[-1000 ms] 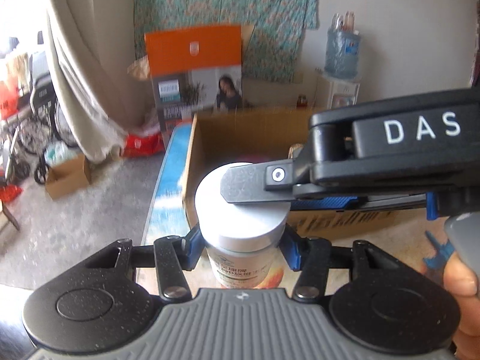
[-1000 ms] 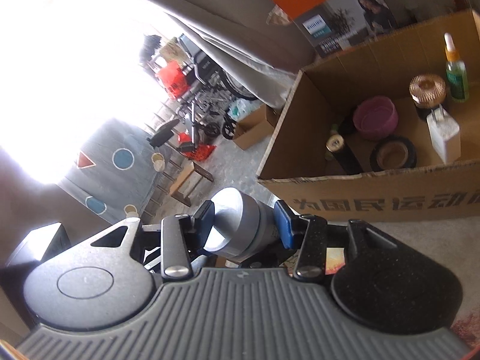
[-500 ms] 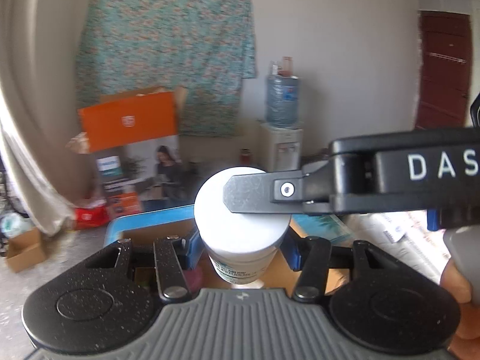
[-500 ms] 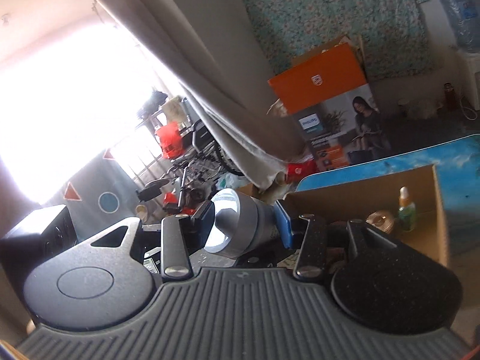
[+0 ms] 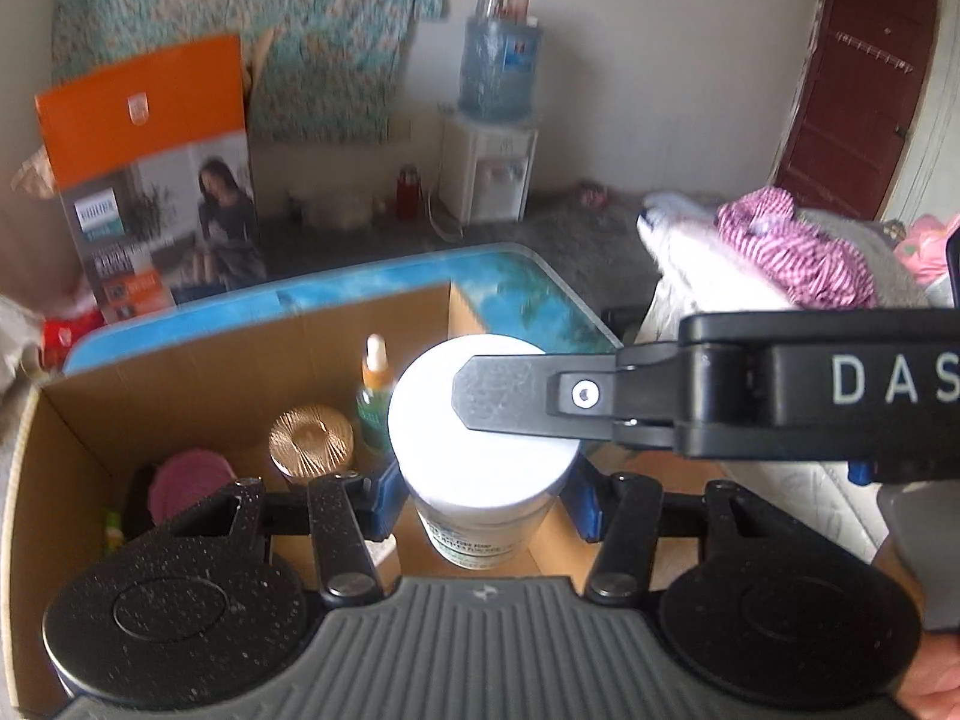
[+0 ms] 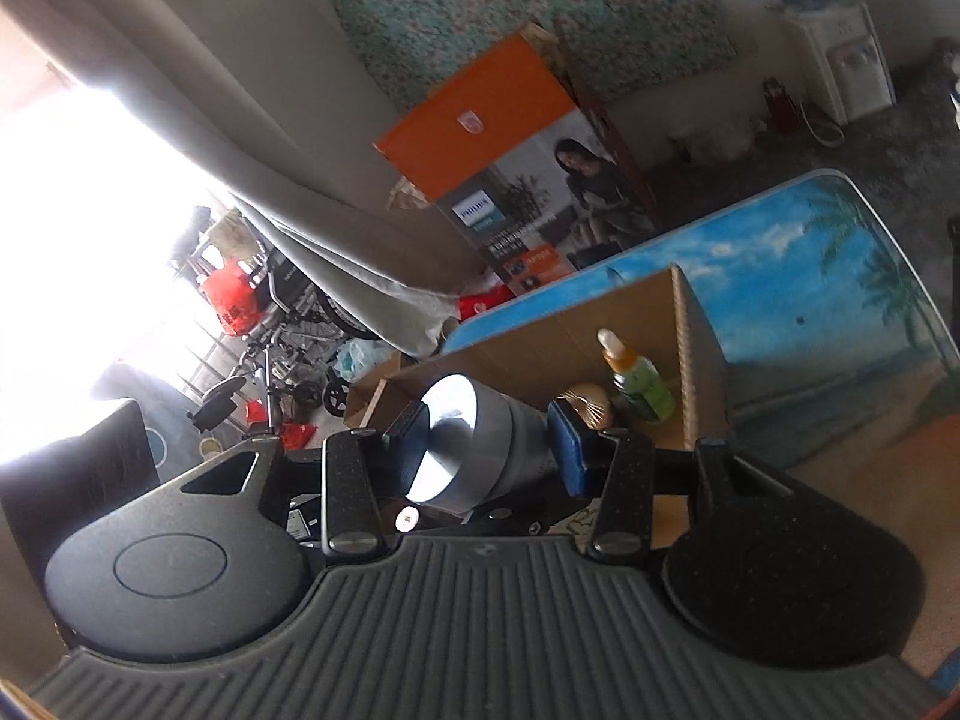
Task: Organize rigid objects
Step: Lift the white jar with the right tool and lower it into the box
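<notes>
Left tongs (image 5: 483,501) pinching white-lidded jar (image 5: 480,450) above cardboard box (image 5: 180,360); right tongs (image 6: 489,441) pinching its lid (image 6: 474,441)

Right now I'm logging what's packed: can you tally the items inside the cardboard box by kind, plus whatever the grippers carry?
Inside the cardboard box, as far as the gripper body lets me see:
Dropper bottle, green: 1
Gold-lidded jar: 1
Pink round container: 1
Held over the box by the left gripper and right gripper together:
White-lidded jar: 1
Total: 4
</notes>
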Tool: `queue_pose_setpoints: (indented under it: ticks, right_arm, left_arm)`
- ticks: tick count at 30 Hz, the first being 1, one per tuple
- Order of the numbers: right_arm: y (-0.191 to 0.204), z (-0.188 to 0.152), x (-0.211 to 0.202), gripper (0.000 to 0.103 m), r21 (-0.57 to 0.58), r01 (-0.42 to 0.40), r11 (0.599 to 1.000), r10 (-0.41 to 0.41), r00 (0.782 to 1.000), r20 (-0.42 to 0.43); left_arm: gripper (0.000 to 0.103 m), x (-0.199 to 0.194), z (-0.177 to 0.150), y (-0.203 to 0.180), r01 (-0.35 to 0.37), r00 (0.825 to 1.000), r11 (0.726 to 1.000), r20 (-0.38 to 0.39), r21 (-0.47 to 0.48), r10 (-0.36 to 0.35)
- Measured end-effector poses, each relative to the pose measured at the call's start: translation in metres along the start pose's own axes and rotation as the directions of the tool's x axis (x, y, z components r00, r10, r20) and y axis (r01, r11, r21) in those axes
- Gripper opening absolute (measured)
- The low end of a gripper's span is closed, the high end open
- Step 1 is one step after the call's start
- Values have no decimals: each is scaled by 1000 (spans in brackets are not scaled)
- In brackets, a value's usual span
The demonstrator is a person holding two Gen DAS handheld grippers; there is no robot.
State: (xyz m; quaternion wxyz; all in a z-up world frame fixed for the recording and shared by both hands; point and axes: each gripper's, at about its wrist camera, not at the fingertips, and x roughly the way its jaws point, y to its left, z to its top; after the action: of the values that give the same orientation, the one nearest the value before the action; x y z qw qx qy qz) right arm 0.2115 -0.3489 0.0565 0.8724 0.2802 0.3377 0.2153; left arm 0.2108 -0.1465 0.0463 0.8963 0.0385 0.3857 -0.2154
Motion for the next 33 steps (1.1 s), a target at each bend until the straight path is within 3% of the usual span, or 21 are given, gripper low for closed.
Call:
queue_pose_setpoints:
  ticks: [8,15,20,23,26,28,33]
  right_arm:
    - [-27,-9,38,44,43,21,999,-18,997,-79]
    - [-29,-4,52,47,6,65,998,-65,994,-84]
    - [-28,-3,53,49,-2,72,997,-72,994,-78]
    - [-25,-2,52,51,-8,76,997,-76,995,-71]
    - [-22,-3,48,54,-14,69,998,-69,996,-48]
    - [-19,-2,41,57,-15,59,998,-60,998,-25]
    - [-8,-4,13,63,-20,53,998,-52,997,65]
  left_arm:
    - [54,35,-5,13,2,994,1000,-108,-28,-5]
    - [54,47,-4,9,-3,989,1000,-150,-4,2]
    - [57,48,-2,8,-3,990,1000,-141,5,3]
    - [65,46,-1,7,-7,992,1000,-124,13,9]
    - [73,35,0,6,-9,997,1000,-80,20,11]
    - [85,26,2,4,-14,999,1000,-47,26,15]
    - [91,-7,3,3,-22,999,999,36,28,21]
